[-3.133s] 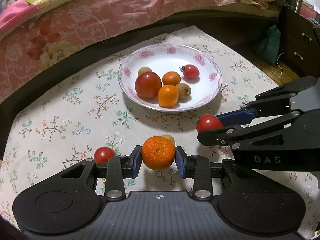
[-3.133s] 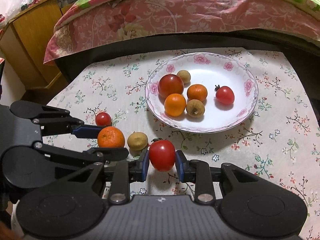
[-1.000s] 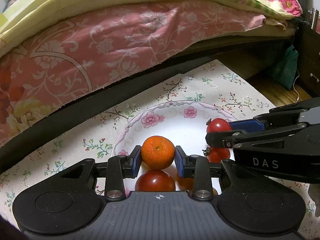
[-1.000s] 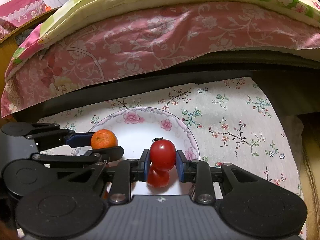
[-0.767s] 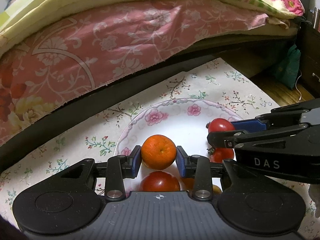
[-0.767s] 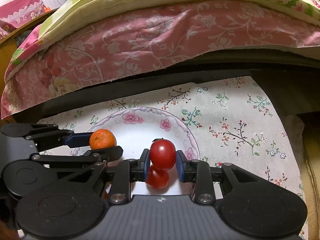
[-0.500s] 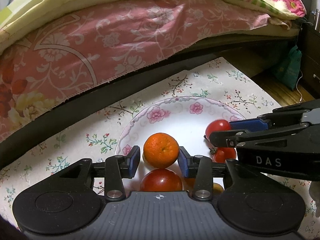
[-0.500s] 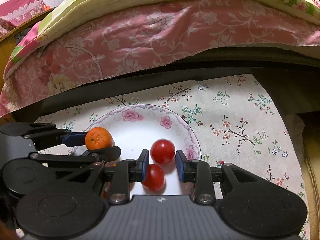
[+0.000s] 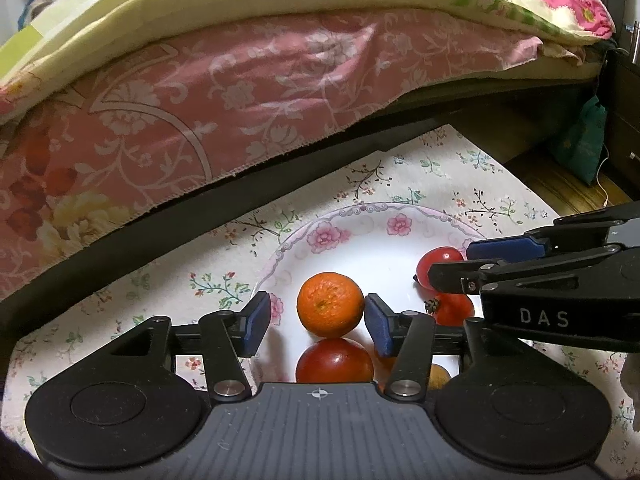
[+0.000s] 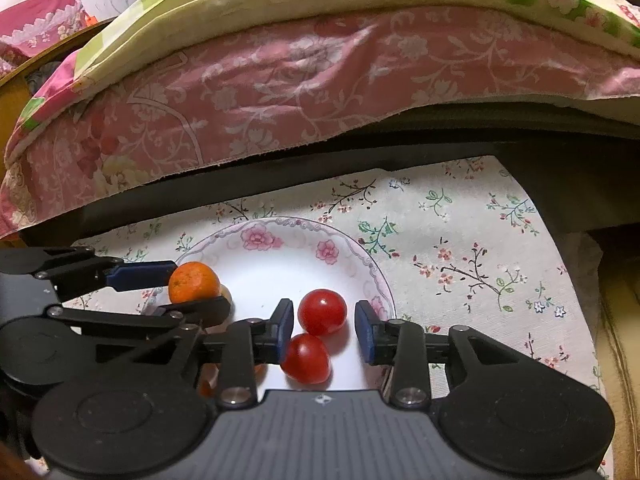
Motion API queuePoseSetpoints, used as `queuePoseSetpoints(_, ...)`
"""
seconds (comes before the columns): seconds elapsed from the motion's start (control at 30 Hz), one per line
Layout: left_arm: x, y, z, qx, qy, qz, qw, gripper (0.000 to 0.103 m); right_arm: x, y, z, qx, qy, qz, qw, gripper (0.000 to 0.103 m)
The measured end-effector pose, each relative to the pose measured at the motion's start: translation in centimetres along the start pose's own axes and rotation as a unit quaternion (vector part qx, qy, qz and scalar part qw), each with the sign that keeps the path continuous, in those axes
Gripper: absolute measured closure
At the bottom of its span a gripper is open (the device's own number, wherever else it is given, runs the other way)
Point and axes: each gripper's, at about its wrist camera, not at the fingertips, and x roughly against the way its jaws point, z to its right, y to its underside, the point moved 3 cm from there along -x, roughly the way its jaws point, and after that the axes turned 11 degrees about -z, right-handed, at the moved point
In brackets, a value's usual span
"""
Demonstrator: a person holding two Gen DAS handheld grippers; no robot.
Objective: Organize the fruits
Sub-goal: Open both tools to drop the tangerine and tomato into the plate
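A white flowered plate (image 9: 328,236) (image 10: 256,236) lies on the floral cloth. In the left wrist view my left gripper (image 9: 316,324) has its jaws opening around an orange (image 9: 330,305). The pads no longer press it, and it rests on a big red tomato (image 9: 334,360). In the right wrist view my right gripper (image 10: 325,326) is also opening. A cherry tomato (image 10: 322,312) sits free on the plate between its pads, with a second cherry tomato (image 10: 306,358) just in front. The orange (image 10: 194,282) shows there between the left fingers.
A bed with a pink floral blanket (image 9: 240,80) overhangs the table's far edge. The floral tablecloth (image 10: 460,248) stretches right of the plate. A green bag (image 9: 580,144) and dark cabinet stand on the wooden floor at far right. More fruit lies partly hidden under the left gripper.
Both grippers have spread their pads over the plate. The orange has come loose onto the big tomato, and the cherry tomato has dropped from the right pads onto the plate.
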Motion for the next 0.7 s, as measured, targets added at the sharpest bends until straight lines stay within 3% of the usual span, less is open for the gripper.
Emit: queuePoseSetpoints(0.7, 4.9, 1.6, -0.1, 0.006, -0.011, 0.012, 0.9998, 0.041, 3.8, 1.5, -2.6, 0.007, -0.009, 0.018, 1.0, 0.069)
